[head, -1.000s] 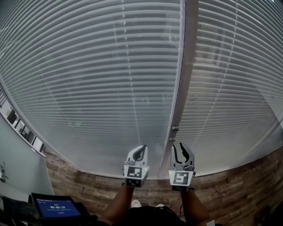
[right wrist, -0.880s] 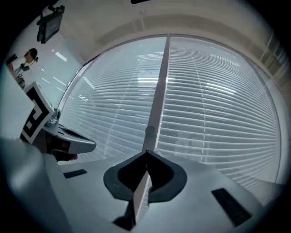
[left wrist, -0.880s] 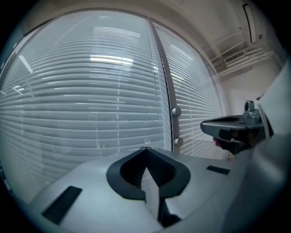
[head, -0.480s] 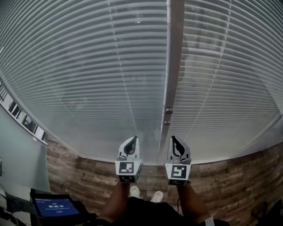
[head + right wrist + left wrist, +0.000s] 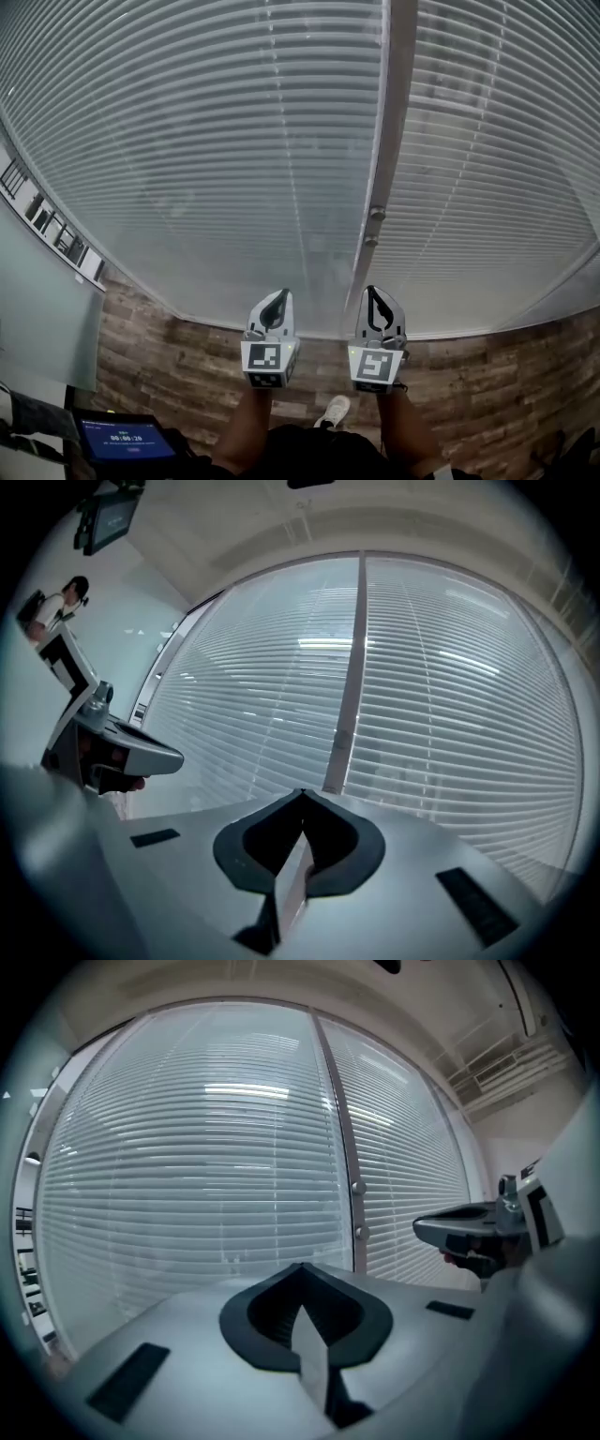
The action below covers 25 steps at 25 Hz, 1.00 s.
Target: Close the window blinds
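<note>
White slatted blinds (image 5: 206,141) cover two window panels split by a grey upright post (image 5: 386,141). Dim outside shapes show through the left panel's slats. Two small knobs (image 5: 376,214) hang by the post, above my right gripper. My left gripper (image 5: 279,296) and right gripper (image 5: 375,292) point at the bottom of the blinds, side by side, both shut on nothing. In the left gripper view the left gripper (image 5: 300,1271) faces the blinds (image 5: 187,1166), with the knobs (image 5: 356,1188) to the right. The right gripper (image 5: 302,795) faces the post (image 5: 349,686).
A wood-plank surface (image 5: 169,366) runs below the window. A tablet screen (image 5: 127,439) sits at the lower left, and a pale wall (image 5: 37,309) closes off the left side. A shoe (image 5: 334,410) shows between the arms. A person (image 5: 58,602) stands far off.
The right gripper's jaws have gone from open to shut on nothing. Both grippers have drawn down and away from the knobs by the post.
</note>
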Motion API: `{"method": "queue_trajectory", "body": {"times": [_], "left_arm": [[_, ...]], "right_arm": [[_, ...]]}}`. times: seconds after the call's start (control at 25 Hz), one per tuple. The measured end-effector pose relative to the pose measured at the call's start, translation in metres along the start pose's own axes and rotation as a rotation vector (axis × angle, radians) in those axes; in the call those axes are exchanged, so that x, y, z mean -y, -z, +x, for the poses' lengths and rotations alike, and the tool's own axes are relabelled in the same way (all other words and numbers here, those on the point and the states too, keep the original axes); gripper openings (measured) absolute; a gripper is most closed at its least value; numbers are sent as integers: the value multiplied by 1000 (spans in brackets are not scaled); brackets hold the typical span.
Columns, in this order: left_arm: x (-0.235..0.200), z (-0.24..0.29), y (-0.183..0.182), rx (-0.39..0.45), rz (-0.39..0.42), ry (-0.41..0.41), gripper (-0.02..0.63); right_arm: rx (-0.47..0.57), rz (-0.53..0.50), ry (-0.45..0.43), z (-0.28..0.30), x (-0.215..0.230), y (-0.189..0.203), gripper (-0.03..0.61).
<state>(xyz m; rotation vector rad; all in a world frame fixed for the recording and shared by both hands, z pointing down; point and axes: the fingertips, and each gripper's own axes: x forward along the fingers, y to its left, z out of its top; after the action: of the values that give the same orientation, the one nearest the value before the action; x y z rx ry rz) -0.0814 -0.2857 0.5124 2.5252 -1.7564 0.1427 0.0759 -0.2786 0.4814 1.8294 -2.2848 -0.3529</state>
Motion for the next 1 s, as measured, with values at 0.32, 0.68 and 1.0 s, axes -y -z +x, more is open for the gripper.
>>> {"method": "queue_trajectory", "body": {"times": [0.32,0.68,1.0], "left_arm": [[-5,-47,0,-6,5,34,-8],[-6,-131,7,-4,18,48,-8],[5,-203,2,7,-8,60,-8]], "right_arm": [[-28,-10,1,-40,-37,-8,3],[-29,-12,11,-113,-87,-18,3],[-47,-7,46,-187,-112,-33,3]]}}
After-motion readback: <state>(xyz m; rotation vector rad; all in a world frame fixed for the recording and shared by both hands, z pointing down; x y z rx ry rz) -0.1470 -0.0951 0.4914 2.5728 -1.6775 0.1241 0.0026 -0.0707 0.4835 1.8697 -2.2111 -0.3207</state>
